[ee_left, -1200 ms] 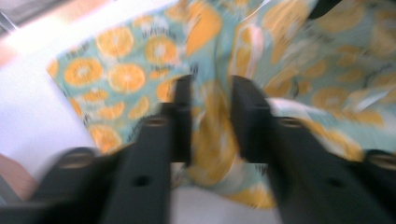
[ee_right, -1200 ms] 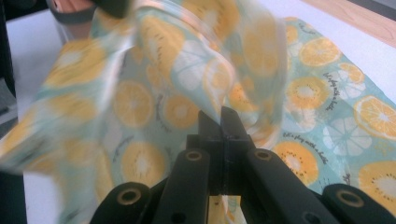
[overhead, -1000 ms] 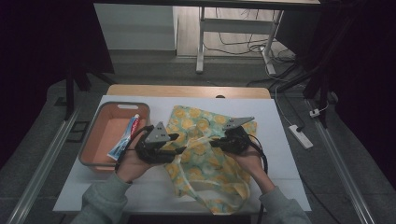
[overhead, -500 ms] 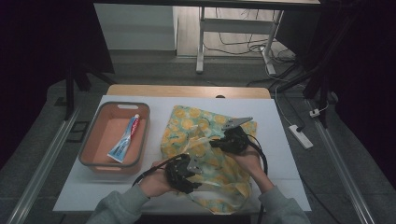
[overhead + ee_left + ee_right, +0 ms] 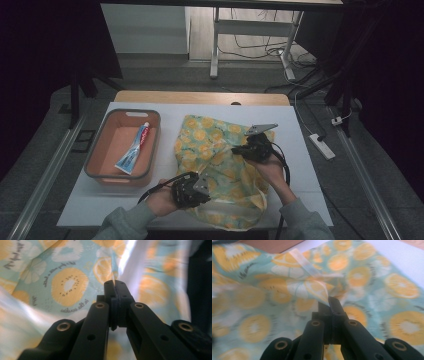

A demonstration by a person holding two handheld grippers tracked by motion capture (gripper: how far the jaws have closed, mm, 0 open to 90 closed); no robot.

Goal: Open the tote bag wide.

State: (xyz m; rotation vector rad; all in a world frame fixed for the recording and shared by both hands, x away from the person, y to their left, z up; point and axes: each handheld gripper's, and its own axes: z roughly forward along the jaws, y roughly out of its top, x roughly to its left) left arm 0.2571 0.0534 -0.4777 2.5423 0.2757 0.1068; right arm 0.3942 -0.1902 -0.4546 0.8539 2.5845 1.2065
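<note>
Gripping the thin, pale-green fabric bag printed with orange citrus slices point(image 5: 220, 165) at two spots, the person seems to be early in handling it. The left gripper point(image 5: 197, 192) sits near the front edge of the white tabletop point(image 5: 300, 130); its jaws have just been closing, and in the left gripper view they are pressed together on a thin fold of the cloth point(image 5: 115, 283). The right gripper point(image 5: 250, 147) rests farther back, toward the bag's right side, its jaws likewise pinched on a raised crease of the fabric point(image 5: 325, 296). The bag lies crumpled over the middle of the tabletop, reaching from near the back edge to the front edge. Left of it, apart from the cloth, stands a salmon-coloured rectangular plastic basket point(image 5: 95, 160) with a white-and-red toothpaste tube point(image 5: 134, 149) lying inside. Judging by this, both grips are made, but the bag is not yet opened or lifted, and the tube is not yet taken from the basket.
</note>
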